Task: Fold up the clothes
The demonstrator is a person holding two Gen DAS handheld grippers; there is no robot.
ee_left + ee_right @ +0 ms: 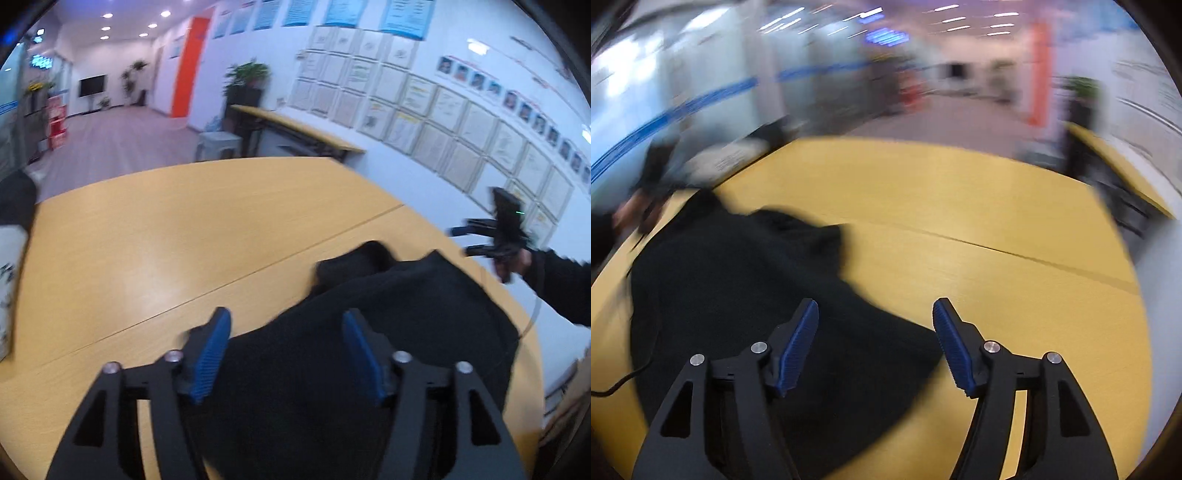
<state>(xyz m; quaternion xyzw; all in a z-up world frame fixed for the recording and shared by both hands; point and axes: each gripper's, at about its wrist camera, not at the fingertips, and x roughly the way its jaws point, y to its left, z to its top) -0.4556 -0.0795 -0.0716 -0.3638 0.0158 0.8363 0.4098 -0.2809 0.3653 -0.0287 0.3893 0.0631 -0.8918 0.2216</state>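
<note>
We are hovering both tongs, left gripper (286, 350) and right gripper (875, 341), wide and empty, over the crumpled black cloth garment (388, 325) on the yellow wooden table (166, 240), needing clean edge pinches.

Bright ceiling spotlights (107, 15), soft table (184, 236) glare, heavy motion blur right view, fisheye-curved edges

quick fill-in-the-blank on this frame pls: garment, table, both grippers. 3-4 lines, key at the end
1. The garment lying on the table is ____ in colour.
2. The table top is made of light ____.
3. The left hand-held gripper has its jaws ____.
4. The right hand-held gripper grips ____ between its jaws.

Missing words: black; wood; open; nothing
</note>
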